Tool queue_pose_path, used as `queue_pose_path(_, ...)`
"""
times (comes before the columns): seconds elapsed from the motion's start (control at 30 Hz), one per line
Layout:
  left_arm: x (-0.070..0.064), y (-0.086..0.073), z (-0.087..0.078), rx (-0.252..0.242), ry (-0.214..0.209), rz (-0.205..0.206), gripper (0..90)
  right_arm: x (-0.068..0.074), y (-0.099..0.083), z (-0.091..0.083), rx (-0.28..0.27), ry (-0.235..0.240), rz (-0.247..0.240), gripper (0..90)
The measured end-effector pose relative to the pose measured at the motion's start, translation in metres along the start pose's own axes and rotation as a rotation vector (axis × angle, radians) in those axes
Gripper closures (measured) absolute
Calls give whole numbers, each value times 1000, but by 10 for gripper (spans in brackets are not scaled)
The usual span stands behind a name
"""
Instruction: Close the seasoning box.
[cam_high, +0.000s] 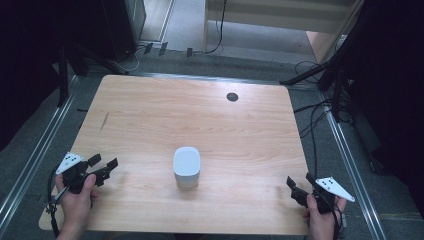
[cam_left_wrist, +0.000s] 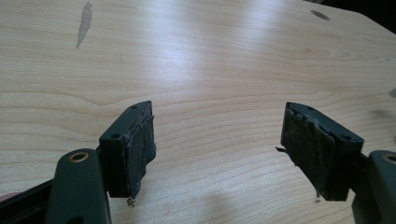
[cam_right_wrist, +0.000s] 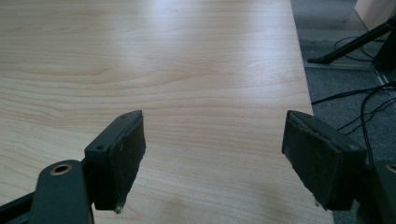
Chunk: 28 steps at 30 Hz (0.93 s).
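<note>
A small white rounded box stands upright near the middle of the wooden table, toward the front. My left gripper rests at the table's front left corner, open, jaws empty and aimed toward the box. In the left gripper view its jaws stand wide apart over bare wood. My right gripper sits at the front right corner, open and empty. The right gripper view has its jaws spread over the table's right edge.
A dark round grommet hole lies at the table's back centre, also seen far off as the grommet. A grey smudge marks the left side. Cables and stand legs lie on the floor to the right.
</note>
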<state>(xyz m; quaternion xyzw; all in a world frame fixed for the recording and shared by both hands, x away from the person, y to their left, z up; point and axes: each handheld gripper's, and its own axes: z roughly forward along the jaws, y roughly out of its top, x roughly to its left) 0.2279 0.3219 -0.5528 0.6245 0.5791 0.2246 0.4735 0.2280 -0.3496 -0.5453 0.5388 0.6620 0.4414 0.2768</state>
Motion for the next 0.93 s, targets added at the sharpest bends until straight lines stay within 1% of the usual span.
queue_pose_path(0.13, 0, 0, 0, 3, 2, 1, 267, 1, 0, 0, 4, 6, -19, 234)
queue_pose_path(0.17, 0, 0, 0, 5, 0, 1, 268, 3, 0, 0, 13, 16, -32, 237)
queue_pose_path(0.23, 0, 0, 1, 6, 0, -1, 269, 3, 0, 1, 22, 24, -35, 245)
queue_pose_path(0.33, -1, 0, 1, 8, -1, 0, 271, 3, 0, 1, 25, 23, -27, 251)
queue_pose_path(0.37, 0, 0, 1, 9, -2, 0, 271, 3, 0, 1, 26, 9, -19, 260)
queue_pose_path(0.53, 0, 1, 2, 14, -6, 0, 272, 1, 0, 1, 24, 0, -1, 281)
queue_pose_path(0.63, 0, 1, 2, 14, -6, 0, 273, 2, 0, 1, 22, -8, -7, 284)
queue_pose_path(0.7, 0, 1, 2, 13, -9, -7, 273, 4, 0, 2, 34, -18, -14, 284)
queue_pose_path(0.8, 0, 1, 2, 18, -12, -7, 272, 4, 0, 2, 36, -22, -20, 282)
queue_pose_path(0.83, 0, 1, 2, 21, -14, -6, 270, 4, 0, 2, 34, -27, -15, 271)
queue_pose_path(0.87, 0, 1, 2, 21, -7, -1, 269, 4, 0, 2, 35, -32, -10, 254)
queue_pose_path(0.93, 0, 1, 2, 15, -10, 1, 264, 3, 0, 2, 32, -33, -1, 249)
